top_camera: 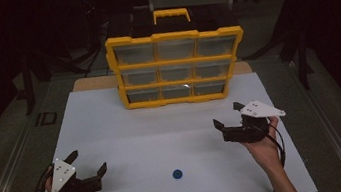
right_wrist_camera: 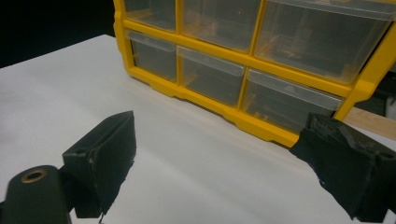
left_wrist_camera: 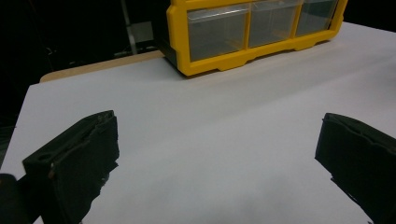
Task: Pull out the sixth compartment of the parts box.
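A yellow organizer with clear drawers in three rows stands upright at the back of the white table; all drawers look closed. A small blue round piece lies near the table's front edge. My left gripper is open at the front left, nothing between its jaws. My right gripper is open at the right, empty, pointing toward the organizer's lower drawers. In the left gripper view the organizer is farther off at the upper right.
The white board rests on a wooden tabletop whose edge shows behind it. A black-and-yellow handle tops the organizer. Dark surroundings and stands lie beyond the table.
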{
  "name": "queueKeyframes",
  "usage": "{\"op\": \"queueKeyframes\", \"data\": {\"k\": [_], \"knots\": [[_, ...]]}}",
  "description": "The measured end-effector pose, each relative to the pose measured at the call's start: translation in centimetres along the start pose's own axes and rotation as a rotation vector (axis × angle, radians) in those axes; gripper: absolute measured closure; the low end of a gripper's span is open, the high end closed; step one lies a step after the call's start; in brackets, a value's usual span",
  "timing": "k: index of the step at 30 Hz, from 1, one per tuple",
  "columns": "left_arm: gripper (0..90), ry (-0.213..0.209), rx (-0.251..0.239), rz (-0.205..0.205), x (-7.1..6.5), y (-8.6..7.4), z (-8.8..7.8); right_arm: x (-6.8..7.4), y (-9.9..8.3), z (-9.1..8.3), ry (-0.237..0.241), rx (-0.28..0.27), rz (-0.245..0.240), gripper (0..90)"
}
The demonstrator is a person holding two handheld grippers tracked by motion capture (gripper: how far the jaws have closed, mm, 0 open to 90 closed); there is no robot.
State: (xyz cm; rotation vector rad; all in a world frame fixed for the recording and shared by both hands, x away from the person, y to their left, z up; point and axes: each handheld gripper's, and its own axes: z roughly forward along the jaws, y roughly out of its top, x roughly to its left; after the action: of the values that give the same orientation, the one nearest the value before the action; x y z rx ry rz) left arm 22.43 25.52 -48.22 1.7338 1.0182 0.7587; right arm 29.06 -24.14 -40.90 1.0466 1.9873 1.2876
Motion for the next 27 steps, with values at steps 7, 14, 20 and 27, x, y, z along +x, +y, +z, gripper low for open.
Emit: {"op": "queueKeyframes", "data": {"k": [7,14,20,27], "knots": [[0.0,0.001,0.000,0.001,0.0,0.0,0.0,0.0,0.5,0.5,0.000,-0.002,-0.006,11.0],[0.0,-0.001,0.001,-0.003,0.0,-0.1,0.1,-0.1,1.0,1.2,-0.004,-0.002,0.001,11.0],[0.0,0.000,0.003,0.001,0.0,0.0,0.1,-0.2,1.7,1.8,-0.007,-0.005,-0.005,11.0],[0.0,-0.005,0.007,0.006,-0.2,0.0,0.2,-0.5,2.1,2.4,-0.007,-0.002,-0.003,11.0]]}}
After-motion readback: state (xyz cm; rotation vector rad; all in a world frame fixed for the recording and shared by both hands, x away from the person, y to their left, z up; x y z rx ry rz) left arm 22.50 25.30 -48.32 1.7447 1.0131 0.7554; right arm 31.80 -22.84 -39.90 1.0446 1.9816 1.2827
